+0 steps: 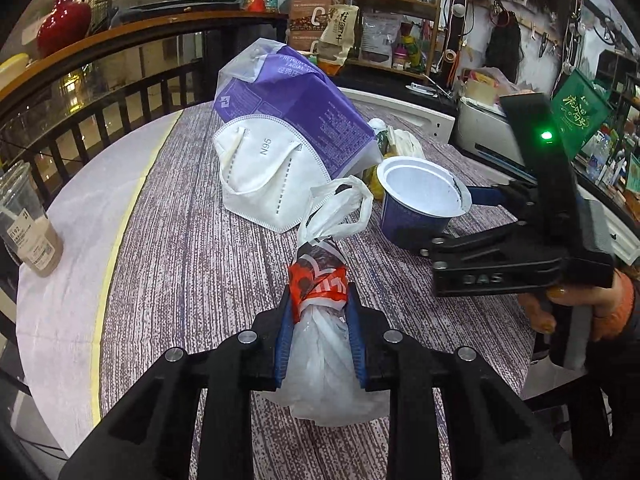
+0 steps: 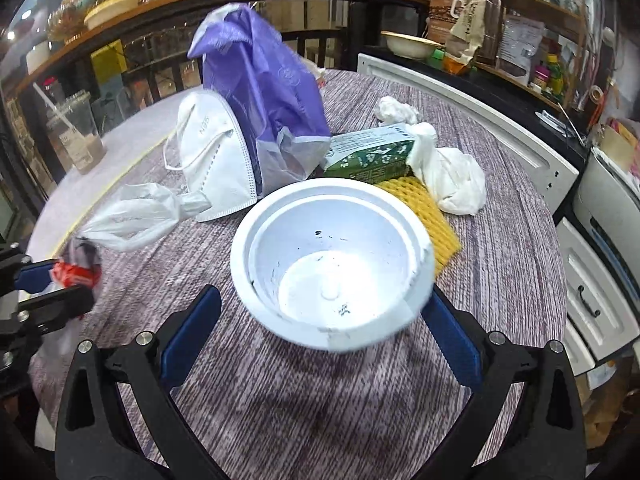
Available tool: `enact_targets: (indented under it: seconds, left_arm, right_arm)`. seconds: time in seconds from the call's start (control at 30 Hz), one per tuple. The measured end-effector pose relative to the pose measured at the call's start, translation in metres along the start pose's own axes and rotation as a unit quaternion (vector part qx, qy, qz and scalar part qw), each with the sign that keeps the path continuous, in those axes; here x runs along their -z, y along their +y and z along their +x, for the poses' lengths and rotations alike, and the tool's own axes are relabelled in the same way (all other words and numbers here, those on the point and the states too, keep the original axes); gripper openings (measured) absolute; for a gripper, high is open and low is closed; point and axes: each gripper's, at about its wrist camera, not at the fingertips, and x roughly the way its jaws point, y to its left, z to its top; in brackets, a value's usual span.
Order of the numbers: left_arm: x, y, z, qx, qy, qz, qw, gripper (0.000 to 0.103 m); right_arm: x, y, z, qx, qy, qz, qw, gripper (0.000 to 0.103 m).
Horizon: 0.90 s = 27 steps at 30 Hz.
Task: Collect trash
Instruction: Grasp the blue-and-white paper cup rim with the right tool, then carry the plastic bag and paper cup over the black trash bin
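My left gripper (image 1: 318, 312) is shut on a knotted white plastic trash bag (image 1: 324, 360) with red print, resting on the round table (image 1: 180, 264); the bag also shows in the right wrist view (image 2: 128, 216). My right gripper (image 2: 324, 320) is open, its blue pads on either side of an empty white-lined cup (image 2: 332, 264) that is blue outside (image 1: 416, 208). A white N95 mask (image 1: 264, 176) leans on a purple tissue pack (image 1: 296, 96). A green carton (image 2: 372, 156), yellow foam net (image 2: 424, 208) and crumpled white tissues (image 2: 452, 176) lie behind the cup.
A clear plastic drink cup (image 1: 28, 224) with a straw stands at the table's left edge. A dark railing (image 1: 120, 76) runs behind the table. Shelves with goods (image 1: 384, 28) and white cabinet panels (image 2: 496, 120) stand at the right.
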Motion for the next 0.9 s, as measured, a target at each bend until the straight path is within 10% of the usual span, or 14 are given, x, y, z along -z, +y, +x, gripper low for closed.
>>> enact_targets:
  seconds: [0.17, 0.27, 0.9]
  left_arm:
    - [0.003, 0.005, -0.001, 0.007, -0.003, -0.008, 0.9999, 0.025]
    - [0.006, 0.007, -0.002, 0.008, -0.004, -0.01, 0.9999, 0.025]
    - [0.017, -0.017, -0.005, 0.025, -0.013, 0.018, 0.9994, 0.025]
  right_arm:
    - [-0.007, -0.005, 0.009, 0.007, 0.003, 0.006, 1.0, 0.095]
    - [-0.008, -0.006, 0.012, 0.007, 0.015, 0.008, 1.0, 0.071]
    - [0.047, -0.027, -0.068, -0.041, -0.041, 0.047, 0.997, 0.071]
